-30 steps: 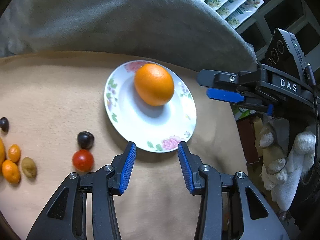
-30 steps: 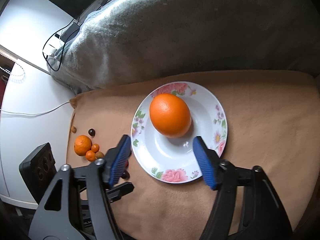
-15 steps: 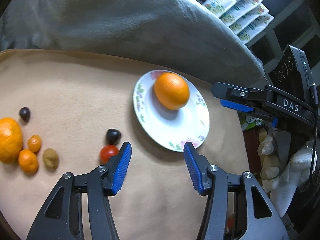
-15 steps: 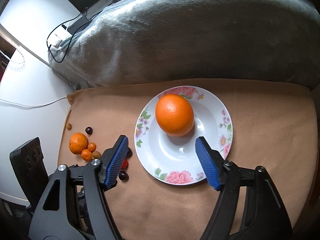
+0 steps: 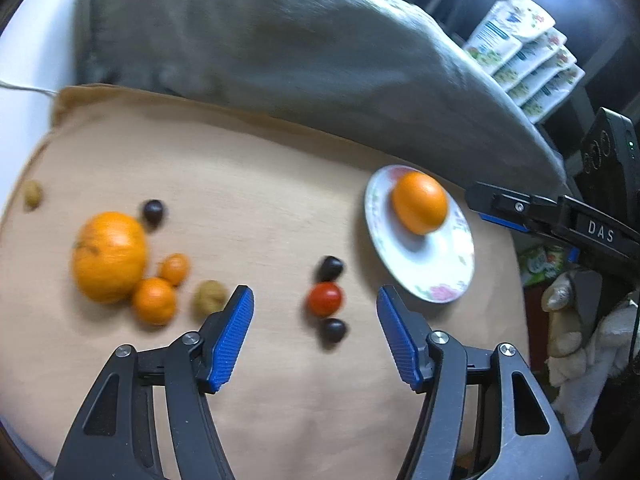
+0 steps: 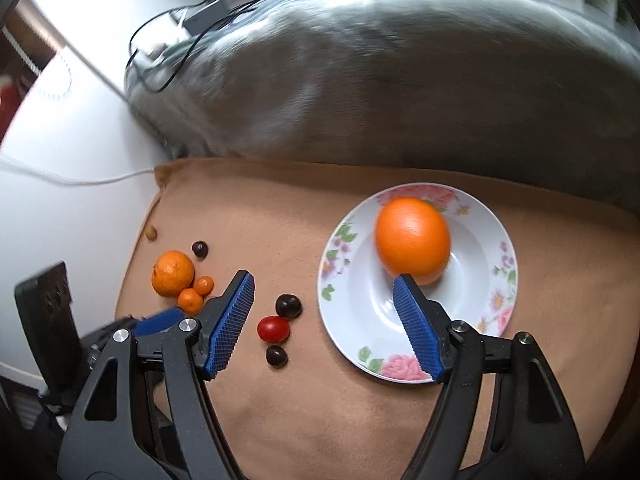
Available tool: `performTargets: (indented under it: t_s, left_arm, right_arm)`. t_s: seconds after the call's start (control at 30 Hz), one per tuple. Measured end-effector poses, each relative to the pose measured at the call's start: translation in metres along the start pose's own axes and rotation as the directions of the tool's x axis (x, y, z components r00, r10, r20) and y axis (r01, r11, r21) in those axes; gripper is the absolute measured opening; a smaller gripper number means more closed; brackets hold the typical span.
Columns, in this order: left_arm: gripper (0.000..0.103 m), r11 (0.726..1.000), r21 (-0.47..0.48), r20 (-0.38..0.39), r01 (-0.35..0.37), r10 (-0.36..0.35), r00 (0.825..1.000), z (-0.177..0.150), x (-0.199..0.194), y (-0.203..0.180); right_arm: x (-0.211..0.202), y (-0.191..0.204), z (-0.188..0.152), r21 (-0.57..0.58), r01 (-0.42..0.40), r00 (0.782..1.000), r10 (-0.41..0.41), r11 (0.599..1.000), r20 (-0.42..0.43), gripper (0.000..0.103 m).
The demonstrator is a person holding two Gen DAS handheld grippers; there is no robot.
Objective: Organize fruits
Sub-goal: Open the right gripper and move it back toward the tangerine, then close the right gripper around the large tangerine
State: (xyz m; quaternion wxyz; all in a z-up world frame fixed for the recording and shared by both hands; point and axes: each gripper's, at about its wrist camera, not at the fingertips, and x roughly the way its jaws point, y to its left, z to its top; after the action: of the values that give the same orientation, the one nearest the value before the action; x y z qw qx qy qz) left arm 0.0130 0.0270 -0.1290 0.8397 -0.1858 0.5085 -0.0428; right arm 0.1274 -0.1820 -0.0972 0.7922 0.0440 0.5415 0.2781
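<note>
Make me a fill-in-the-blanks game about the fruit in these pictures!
1. The big orange sits on the flowery ____.
2. The little tomato between the two dark fruits is ____.
3. The left gripper and the right gripper both have their jaws ____.

Missing words: plate; red; open

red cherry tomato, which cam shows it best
The left wrist view: the red cherry tomato sits open between that gripper's spread fingers, flanked by two dark fruits, though slightly blurred. The right wrist view shows it too, sharper but smaller and off to the left, beside the left finger.
</note>
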Motion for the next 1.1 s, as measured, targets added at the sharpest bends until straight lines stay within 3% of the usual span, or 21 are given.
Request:
performTargets:
  t_s: [0.23,0.57,0.8,0.97,1.1]
  left_arm:
    - [0.064,0.987,-0.011,0.061,-0.162,0.162,0.985,0.001,-0.023,0.028]
    - [0.064,0.973,-0.098,0.097,-0.209,0.219,0.971,-0.007,-0.049,0.074]
    - [0.064,0.974,-0.142,0.095,-0.177,0.192,0.977,-0.013,-0.055,0.105]
    - [0.064,0.976,-0.202,0.072,-0.077,0.093,0.993,-0.019,-0.045,0.134]
    - [0.064,0.974,-0.219,0.062,-0.053,0.068,0.996,-0.021,-0.038,0.149]
  right_arm:
    - [0.014,0.024,0.006,-0.034,-0.01,1.0,0.009,0.999,-0.02,0.075]
    - [0.039,0.079,0.008,-0.127,-0.047,0.997,0.038,0.991,-0.07,0.075]
    - [0.073,0.116,0.009,-0.143,-0.139,0.983,0.118,0.98,-0.142,0.075]
    - [0.105,0.138,0.011,-0.139,-0.195,0.963,0.164,0.971,-0.212,0.075]
    - [0.13,0.152,0.013,-0.131,-0.228,0.949,0.19,0.965,-0.253,0.075]
